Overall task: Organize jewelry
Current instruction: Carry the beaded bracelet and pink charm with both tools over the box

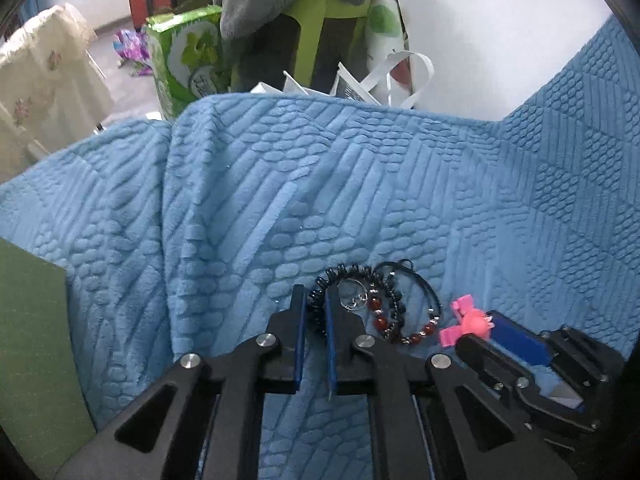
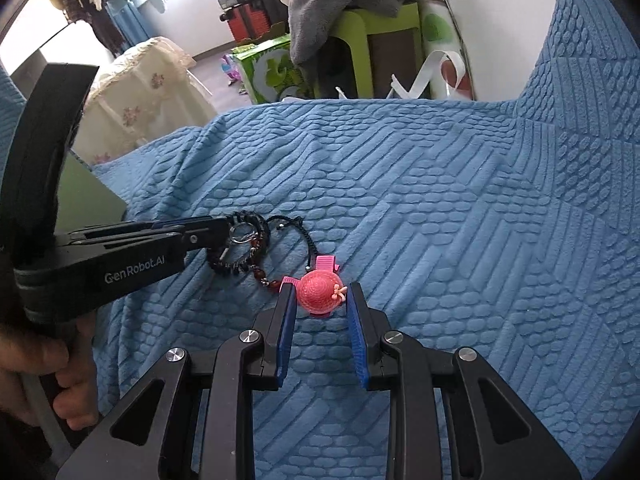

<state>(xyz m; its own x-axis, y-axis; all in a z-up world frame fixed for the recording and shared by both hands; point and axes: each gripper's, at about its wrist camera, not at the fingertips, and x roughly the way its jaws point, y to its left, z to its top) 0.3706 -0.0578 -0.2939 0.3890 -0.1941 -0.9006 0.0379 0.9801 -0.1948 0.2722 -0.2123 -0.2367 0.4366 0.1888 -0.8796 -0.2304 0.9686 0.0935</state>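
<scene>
A tangle of jewelry lies on the blue blanket (image 1: 320,184): a black coil bracelet (image 1: 344,271), a red-and-black bead bracelet (image 1: 382,314), a black cord bracelet (image 1: 426,294) and a silver hoop (image 1: 354,300). My left gripper (image 1: 314,296) points steeply down, its jaws nearly together on the left side of the black coil. In the right wrist view its tips (image 2: 226,226) sit on the same coil (image 2: 248,216). My right gripper (image 2: 320,292) is shut on a pink hat-shaped hair clip (image 2: 318,288), just right of the pile. The clip (image 1: 468,322) also shows in the left wrist view.
A green flat board (image 1: 32,340) stands at the blanket's left edge. Beyond the far edge are a green stool (image 2: 360,40) under grey cloth, a green box (image 1: 188,52) and a white bag (image 1: 384,80). A hand (image 2: 60,380) holds the left gripper's handle.
</scene>
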